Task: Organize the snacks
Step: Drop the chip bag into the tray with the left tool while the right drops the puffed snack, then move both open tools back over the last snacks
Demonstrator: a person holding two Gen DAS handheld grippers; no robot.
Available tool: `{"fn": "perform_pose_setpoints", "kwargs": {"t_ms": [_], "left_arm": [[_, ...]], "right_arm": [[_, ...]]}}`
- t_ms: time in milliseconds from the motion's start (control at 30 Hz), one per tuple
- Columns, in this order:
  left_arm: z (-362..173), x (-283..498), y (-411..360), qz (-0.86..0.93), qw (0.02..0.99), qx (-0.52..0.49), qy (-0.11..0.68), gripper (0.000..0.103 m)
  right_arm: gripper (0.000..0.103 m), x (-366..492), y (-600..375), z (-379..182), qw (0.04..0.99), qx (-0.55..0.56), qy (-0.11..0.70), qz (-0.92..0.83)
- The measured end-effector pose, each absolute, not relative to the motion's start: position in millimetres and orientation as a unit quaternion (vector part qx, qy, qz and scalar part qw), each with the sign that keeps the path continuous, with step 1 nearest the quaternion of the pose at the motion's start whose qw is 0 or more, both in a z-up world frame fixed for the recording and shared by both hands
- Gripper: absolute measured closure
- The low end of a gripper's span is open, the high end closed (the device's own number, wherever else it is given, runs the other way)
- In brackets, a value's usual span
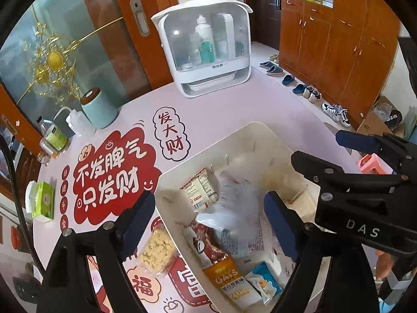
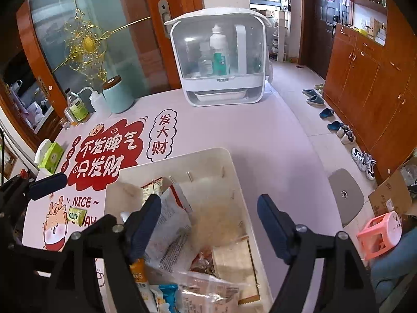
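Both my tools, left tool (image 1: 209,221) and right tool (image 2: 208,223), stand open, empty. The clear packet (image 1: 234,203) at twelve o'clock in the bin (image 1: 250,133) looks light, crinkly and slippery. I judge pinching its sealed edge best.

A pale pink surface (image 2: 221,127) with red cartoon prints carries a white snack bin (image 2: 208,156), a white bottle cabinet (image 2: 221,88), a mint canister (image 2: 118,96), a green tissue pack (image 2: 52,156), a clear cracker tub (image 1: 156,250) and a small green candy (image 2: 76,215).

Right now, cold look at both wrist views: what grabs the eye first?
The cream bin of mixed snack packets, directly under both open grippers. Left of it, the big red cartoon lettering on the tablecloth. At the table's far edge, the white clear-fronted cabinet holding bottles.
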State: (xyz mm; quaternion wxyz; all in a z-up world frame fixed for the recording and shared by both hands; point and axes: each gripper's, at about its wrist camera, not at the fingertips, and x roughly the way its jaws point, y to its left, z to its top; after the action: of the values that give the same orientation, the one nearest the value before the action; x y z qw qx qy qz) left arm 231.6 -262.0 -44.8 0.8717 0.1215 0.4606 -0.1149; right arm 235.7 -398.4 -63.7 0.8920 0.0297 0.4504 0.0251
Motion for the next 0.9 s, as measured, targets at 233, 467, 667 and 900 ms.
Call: {"fn": "perform_pose_setpoints", "kwargs": {"t_ms": [233,467,667,900], "left_arm": [[-39,222,-248,-0.106,0.877,0.122,0.453,0.018],[-31,210,-236,-0.104,0.881,0.12,0.445,0.018],[-23,199,-230,-0.105,0.885,0.123,0.436,0.018],[-10,182,-221,-0.11,0.888,0.128,0.427,0.018]], "right_arm": [[0.026,230,-393,-62,0.891,0.029,0.452,0.027],[0.026,220,-385,-55,0.892,0.027,0.45,0.026],[0.026,209,-377,-48,0.896,0.018,0.443,0.025],[0.026,193,-369,-37,0.898,0.023,0.439,0.022]]}}
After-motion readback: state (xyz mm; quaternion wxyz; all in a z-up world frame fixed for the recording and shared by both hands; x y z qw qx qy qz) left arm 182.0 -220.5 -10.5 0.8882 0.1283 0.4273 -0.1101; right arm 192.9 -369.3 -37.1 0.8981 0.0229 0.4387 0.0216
